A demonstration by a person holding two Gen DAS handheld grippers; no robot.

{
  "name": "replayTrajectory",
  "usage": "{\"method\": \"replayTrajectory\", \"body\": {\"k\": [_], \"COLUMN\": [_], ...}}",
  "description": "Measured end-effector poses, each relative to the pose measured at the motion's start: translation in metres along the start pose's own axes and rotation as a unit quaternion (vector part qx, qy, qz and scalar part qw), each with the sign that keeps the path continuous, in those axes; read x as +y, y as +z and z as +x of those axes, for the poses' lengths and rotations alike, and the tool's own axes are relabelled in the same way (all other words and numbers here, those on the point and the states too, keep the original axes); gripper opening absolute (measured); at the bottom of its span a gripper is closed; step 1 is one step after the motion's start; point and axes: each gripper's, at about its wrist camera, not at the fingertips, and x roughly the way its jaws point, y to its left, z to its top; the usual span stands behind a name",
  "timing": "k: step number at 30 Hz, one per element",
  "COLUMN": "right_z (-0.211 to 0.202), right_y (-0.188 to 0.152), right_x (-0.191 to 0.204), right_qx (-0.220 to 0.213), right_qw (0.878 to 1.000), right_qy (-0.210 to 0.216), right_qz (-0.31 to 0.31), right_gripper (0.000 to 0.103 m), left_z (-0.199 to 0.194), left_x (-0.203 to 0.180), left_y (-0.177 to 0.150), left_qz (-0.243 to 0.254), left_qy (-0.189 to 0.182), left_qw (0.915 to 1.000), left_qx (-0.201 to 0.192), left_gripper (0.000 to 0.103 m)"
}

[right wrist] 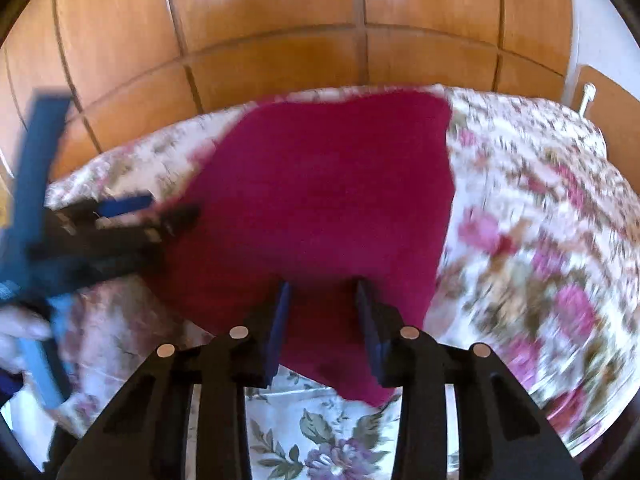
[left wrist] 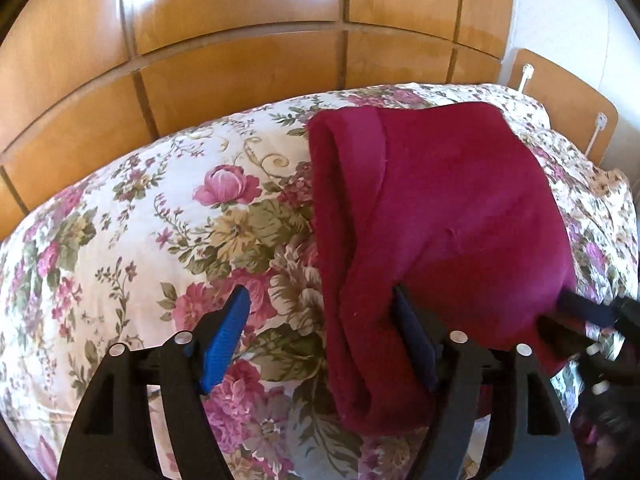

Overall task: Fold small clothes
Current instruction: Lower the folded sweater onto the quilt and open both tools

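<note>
We see the maroon garment (left wrist: 440, 216) lying partly folded on the floral bed (left wrist: 132, 216). Left claw (left wrist: 320, 340) is wide, near edge between the fingers, ungripped. Right claw (right wrist: 324, 332) is narrower, straddling the near corner; grip unclear. We judge it soft, light, limp: take edges or corners. No containers visible.

Garment (left wrist: 440, 216) spread on bed (left wrist: 132, 216), toward 1 o'clock in the left wrist view. Wardrobe (left wrist: 240, 40) behind the bed at 12 o'clock. Nightstand (left wrist: 560, 100) at 2 o'clock, beside the bed's far corner.
</note>
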Motion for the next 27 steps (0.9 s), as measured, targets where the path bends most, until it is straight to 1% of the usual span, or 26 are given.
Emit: {"method": "replayTrajectory", "body": {"k": [2,4,8,9,11,12,13,15,16,19,21,24,26,27], "right_z": [-0.001,-0.003,-0.007,-0.010,-0.014,-0.017,-0.022,-0.029,-0.033,-0.045,-0.052,-0.064,-0.068,-0.068], "right_y": [0.001,0.001,0.001,0.001,0.002,0.002,0.002,0.003,0.003,0.005,0.006,0.007,0.006,0.006], "right_x": [0.004,0.006,0.005,0.004,0.006,0.006,0.007,0.013,0.015,0.023,0.026,0.031,0.033,0.035], "right_qx": [-0.002,-0.001,-0.001,-0.003,-0.005,-0.008,-0.014,-0.021,-0.026,-0.046,-0.060,-0.079,-0.084,-0.085], "right_qw": [1.000,1.000,1.000,1.000,0.999,0.999,0.999,0.999,0.999,0.998,0.996,0.993,0.991,0.991], "right_qy": [-0.016,-0.024,-0.027,-0.026,-0.022,-0.020,-0.019,-0.025,-0.028,-0.044,-0.058,-0.081,-0.090,-0.092], "right_qz": [-0.007,-0.007,0.007,0.012,0.023,0.029,0.034,0.032,0.030,0.030,0.036,0.046,0.048,0.047], "right_gripper": [0.034,0.034,0.036,0.039,0.050,0.060,0.065,0.069,0.073,0.081,0.088,0.093,0.094,0.096], "left_z": [-0.005,-0.014,-0.035,-0.040,-0.053,-0.059,-0.064,-0.078,-0.085,-0.099,-0.106,-0.117,-0.122,-0.124], "left_x": [0.003,0.002,-0.001,0.000,0.000,-0.001,-0.001,-0.001,-0.002,-0.003,-0.001,0.003,0.005,0.006], "left_y": [-0.001,-0.001,-0.006,-0.007,-0.010,-0.010,-0.011,-0.014,-0.015,-0.018,-0.019,-0.023,-0.025,-0.027], "left_qz": [-0.010,-0.016,-0.023,-0.026,-0.031,-0.032,-0.032,-0.033,-0.030,-0.030,-0.038,-0.058,-0.061,-0.062], "left_qy": [0.002,0.006,0.018,0.020,0.023,0.024,0.024,0.030,0.033,0.039,0.035,0.037,0.040,0.042], "left_qw": [0.9999,0.9998,0.9994,0.9993,0.9987,0.9985,0.9982,0.9971,0.9965,0.9952,0.9948,0.9926,0.9922,0.9919], "left_qx": [0.001,-0.002,-0.016,-0.019,-0.033,-0.038,-0.044,-0.062,-0.070,-0.085,-0.088,-0.100,-0.101,-0.103], "left_gripper": [0.075,0.075,0.076,0.076,0.076,0.077,0.080,0.081,0.081,0.082,0.085,0.086,0.090,0.090]}}
